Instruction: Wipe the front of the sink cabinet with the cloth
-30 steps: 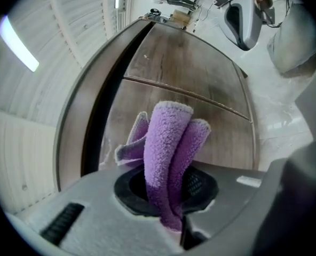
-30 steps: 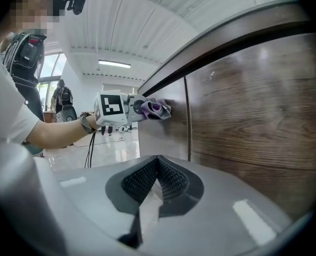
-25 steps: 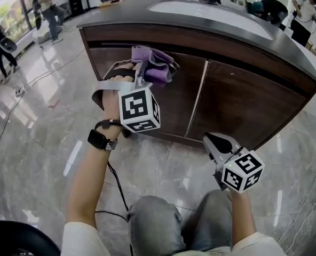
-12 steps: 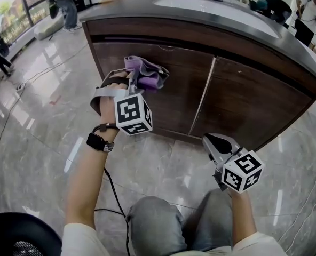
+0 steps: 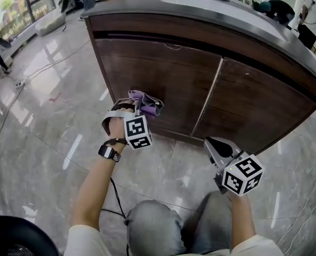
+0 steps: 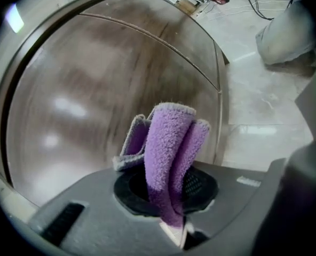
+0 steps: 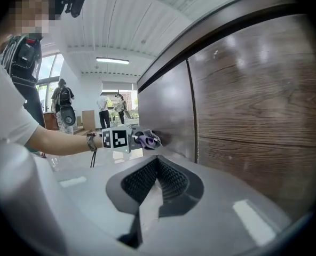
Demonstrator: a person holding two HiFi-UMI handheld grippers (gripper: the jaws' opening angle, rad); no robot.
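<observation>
- The left hand-held gripper [image 5: 139, 108] is clamped tight on the purple cloth [image 6: 171, 148], and a folded wad of it stands out beyond the jaws.
- The cloth sits low on the left door [image 5: 158, 73] of the sink cabinet, near the door's bottom edge and left of the seam. It looks pressed to the wood, but contact is not certain.
- The right hand-held gripper [image 7: 157, 167] has its jaws together on nothing and hangs before the right door [image 5: 259, 105], apart from it.
- The step in hand is probably wiping the left door, at the bottom of a stroke.
- The next move calls for firm pressure and a sweep right, across the seam onto the right door.
</observation>
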